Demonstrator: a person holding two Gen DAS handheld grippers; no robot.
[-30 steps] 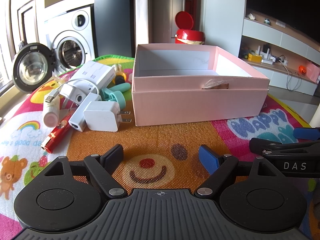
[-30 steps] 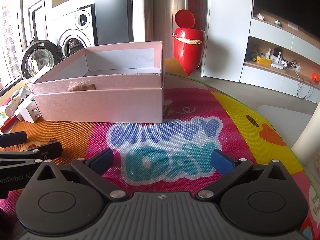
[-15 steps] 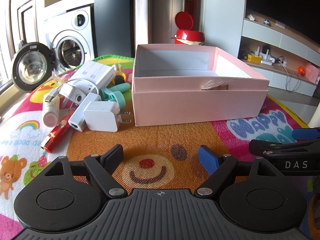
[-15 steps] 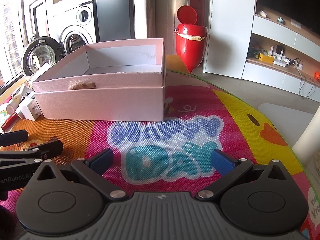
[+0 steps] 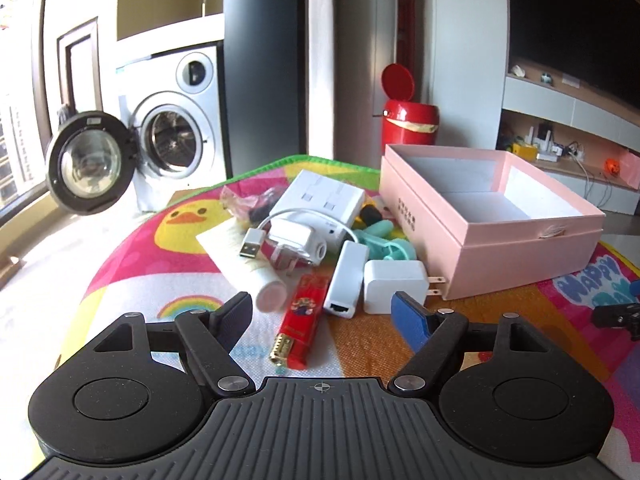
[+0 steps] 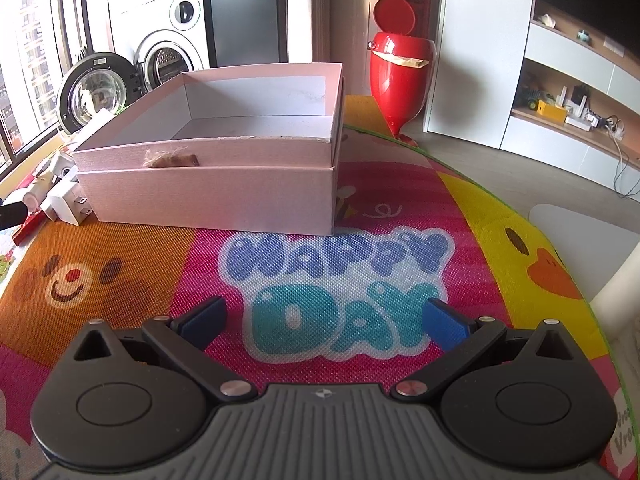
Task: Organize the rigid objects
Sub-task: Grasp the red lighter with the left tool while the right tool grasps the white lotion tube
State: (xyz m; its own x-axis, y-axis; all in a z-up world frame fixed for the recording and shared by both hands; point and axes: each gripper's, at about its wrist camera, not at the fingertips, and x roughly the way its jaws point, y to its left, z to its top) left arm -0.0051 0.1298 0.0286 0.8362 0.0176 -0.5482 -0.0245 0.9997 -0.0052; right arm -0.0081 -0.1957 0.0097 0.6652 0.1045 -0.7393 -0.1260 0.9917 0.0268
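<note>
An open pink box (image 5: 516, 252) sits on the play mat, empty inside; it also shows in the right wrist view (image 6: 224, 192). Left of it lies a pile: a red lighter (image 5: 298, 326), a white plug charger (image 5: 394, 286), a white adapter (image 5: 346, 280), a white tube (image 5: 244, 264), a white charger with USB cable (image 5: 294, 236), a white flat box (image 5: 322, 198) and a teal item (image 5: 394, 244). My left gripper (image 5: 322, 314) is open and empty, just in front of the lighter. My right gripper (image 6: 322, 318) is open and empty, above the mat in front of the box.
The colourful play mat (image 6: 340, 280) covers the surface. A washing machine with its door open (image 5: 168, 148) stands behind on the left. A red bin (image 6: 398, 64) stands behind the box. Shelving (image 6: 568, 112) is at the right. The right gripper's tip (image 5: 618, 314) shows at the right edge.
My left gripper has swung left and risen, now facing the pile instead of the box. My right gripper has lifted and moved a little closer to the box. Both stay open.
</note>
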